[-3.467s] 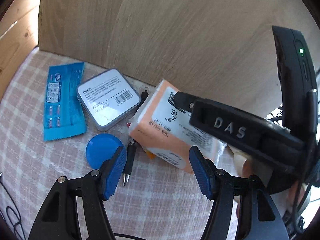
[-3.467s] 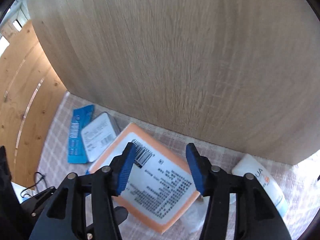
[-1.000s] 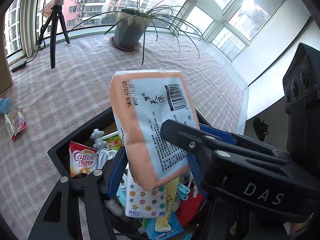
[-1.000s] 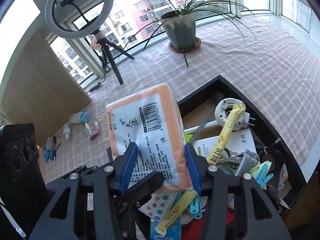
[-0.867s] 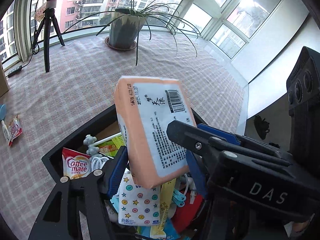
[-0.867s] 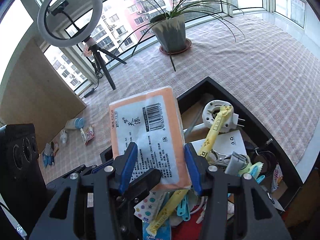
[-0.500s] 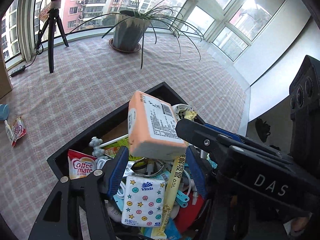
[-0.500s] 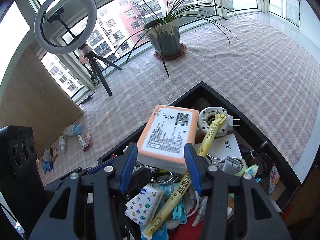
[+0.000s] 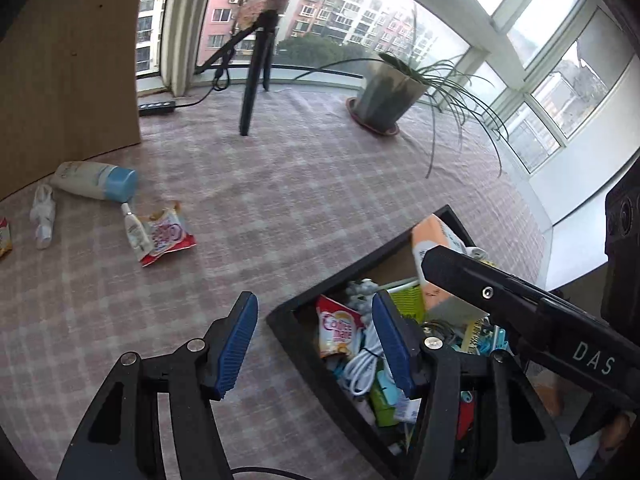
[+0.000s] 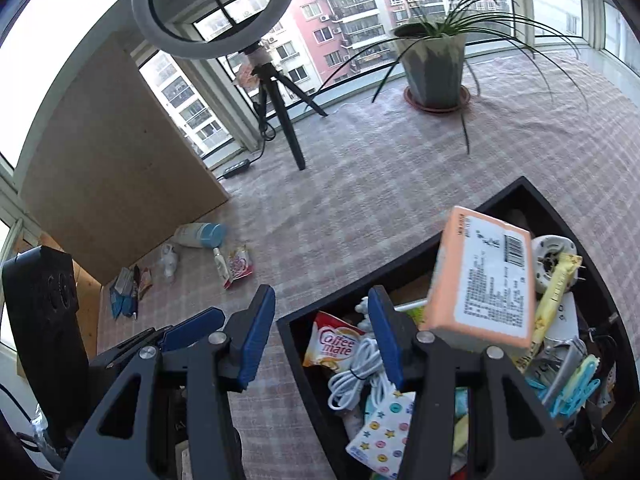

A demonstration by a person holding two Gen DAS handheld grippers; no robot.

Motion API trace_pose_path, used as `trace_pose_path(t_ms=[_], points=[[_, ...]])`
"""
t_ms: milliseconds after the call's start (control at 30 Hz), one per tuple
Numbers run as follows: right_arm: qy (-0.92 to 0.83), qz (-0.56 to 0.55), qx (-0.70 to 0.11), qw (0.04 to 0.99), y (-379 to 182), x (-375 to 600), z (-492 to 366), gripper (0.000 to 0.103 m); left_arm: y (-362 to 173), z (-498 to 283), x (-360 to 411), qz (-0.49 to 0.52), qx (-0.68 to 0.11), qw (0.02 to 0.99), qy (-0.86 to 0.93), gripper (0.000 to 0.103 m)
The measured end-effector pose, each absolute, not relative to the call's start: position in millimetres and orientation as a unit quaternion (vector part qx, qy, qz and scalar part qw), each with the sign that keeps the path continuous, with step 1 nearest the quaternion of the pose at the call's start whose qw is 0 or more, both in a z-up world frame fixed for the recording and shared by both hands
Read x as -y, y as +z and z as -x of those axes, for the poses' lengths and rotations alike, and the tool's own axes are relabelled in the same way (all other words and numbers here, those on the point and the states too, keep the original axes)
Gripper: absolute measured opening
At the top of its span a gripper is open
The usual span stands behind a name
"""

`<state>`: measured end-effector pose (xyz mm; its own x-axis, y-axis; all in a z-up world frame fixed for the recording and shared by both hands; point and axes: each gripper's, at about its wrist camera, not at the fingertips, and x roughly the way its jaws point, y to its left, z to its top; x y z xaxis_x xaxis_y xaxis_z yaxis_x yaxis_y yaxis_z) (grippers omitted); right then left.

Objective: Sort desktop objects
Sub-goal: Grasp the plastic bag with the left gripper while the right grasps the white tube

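I am judging the orange-and-white soft plastic tissue pack point(image 10: 480, 280) to be light and squashy: a film wrapper over folded paper, giving under pressure and a little slick on its printed face. If I take it again, I would pinch it across its short width near the middle, where the block is thickest, not at a sealed end that would crumple and slip. It looks like a flat brick with orange borders, a white panel of small black print and a barcode near one corner. It is lying tilted on top of the heap in the black rectangular open bin point(image 10: 400, 276), propped on the clutter near the far wall and next to a white round plug adapter point(image 10: 554, 258); nothing is gripping it.

My right tool point(image 10: 322, 334) is standing wide, its blue pads point(image 10: 256, 336) apart and holding nothing, straddling the bin's near corner. My left tool point(image 9: 314, 344) is likewise spread wide and empty, hovering over the pink checked cloth worktop point(image 9: 280, 200) at the bin's edge.

More work is waiting well apart from the bin: a white bottle with a blue cap point(image 9: 96, 182) lying on its side, a small white tube point(image 9: 134, 232) touching a red-and-white snack sachet point(image 9: 168, 236), all beside the wooden board point(image 9: 68, 72). The bottle I judge rigid and prone to rolling; the sachet thin and crinkly, best nipped at an edge.
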<state>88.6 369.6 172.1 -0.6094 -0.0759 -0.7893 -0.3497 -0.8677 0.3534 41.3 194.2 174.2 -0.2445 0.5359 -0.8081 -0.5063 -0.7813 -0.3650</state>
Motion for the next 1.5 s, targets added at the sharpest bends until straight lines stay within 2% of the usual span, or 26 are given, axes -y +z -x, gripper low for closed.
trace_pose_path(t_ms=[433, 633, 1000, 1233, 1333, 1500], points=[[0.859, 0.478, -0.183, -0.012, 156, -290, 16, 0.048, 152, 42, -76, 0.529, 0.091, 0.194, 0.821, 0.056], [0.844, 0.511, -0.156, -0.051, 129, -260, 63, 0.048, 138, 77, -44, 0.527, 0.095, 0.138, 0.833, 0.056], [0.828, 0.556, -0.057, -0.048, 65, -213, 127, 0.048, 98, 138, -16, 0.533, 0.064, 0.071, 0.840, 0.057], [0.824, 0.562, -0.051, -0.048, 51, -208, 142, 0.046, 76, 157, -13, 0.547, 0.070, 0.067, 0.831, 0.060], [0.816, 0.572, -0.055, -0.056, 46, -206, 148, 0.038, 68, 162, -16, 0.554, 0.067, 0.065, 0.827, 0.060], [0.817, 0.572, -0.054, -0.053, 40, -207, 149, 0.035, 59, 166, -15, 0.560, 0.075, 0.061, 0.823, 0.060]])
